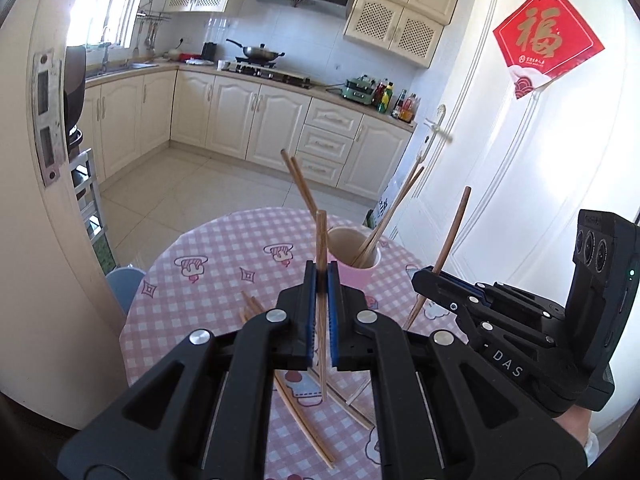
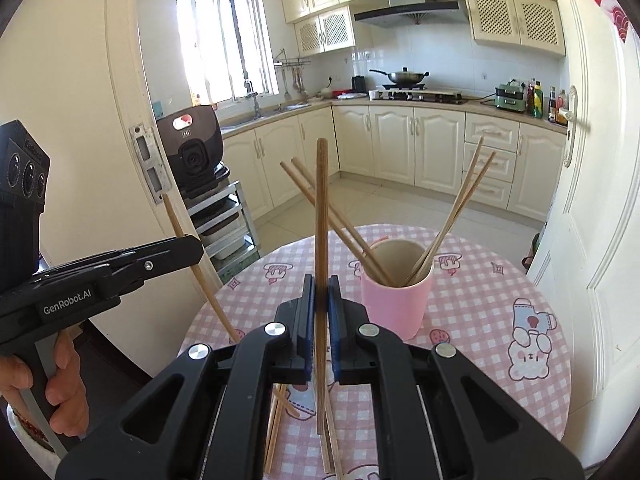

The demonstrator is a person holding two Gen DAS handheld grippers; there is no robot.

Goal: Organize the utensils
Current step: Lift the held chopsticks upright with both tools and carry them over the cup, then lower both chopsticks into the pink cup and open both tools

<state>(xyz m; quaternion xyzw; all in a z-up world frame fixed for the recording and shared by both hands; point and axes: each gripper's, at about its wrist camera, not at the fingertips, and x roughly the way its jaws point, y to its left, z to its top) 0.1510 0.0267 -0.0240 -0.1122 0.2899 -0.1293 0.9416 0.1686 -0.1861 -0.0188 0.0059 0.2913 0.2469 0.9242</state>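
Observation:
A pink cup (image 2: 396, 304) stands on the pink checked table (image 2: 480, 300), with several wooden chopsticks (image 2: 452, 216) leaning out of it; it also shows in the left wrist view (image 1: 356, 252). My left gripper (image 1: 321, 276) is shut on one upright chopstick (image 1: 321, 240), just in front of the cup. My right gripper (image 2: 321, 288) is shut on another upright chopstick (image 2: 322, 200), to the left of the cup. Each gripper shows in the other's view, the right one (image 1: 434, 276) and the left one (image 2: 192, 246), each holding its chopstick.
Several loose chopsticks (image 1: 304, 420) lie on the table under the grippers, also seen in the right wrist view (image 2: 280, 420). A white door (image 2: 600, 200) stands to the right of the table. A kitchen with cabinets (image 2: 420, 144) lies beyond.

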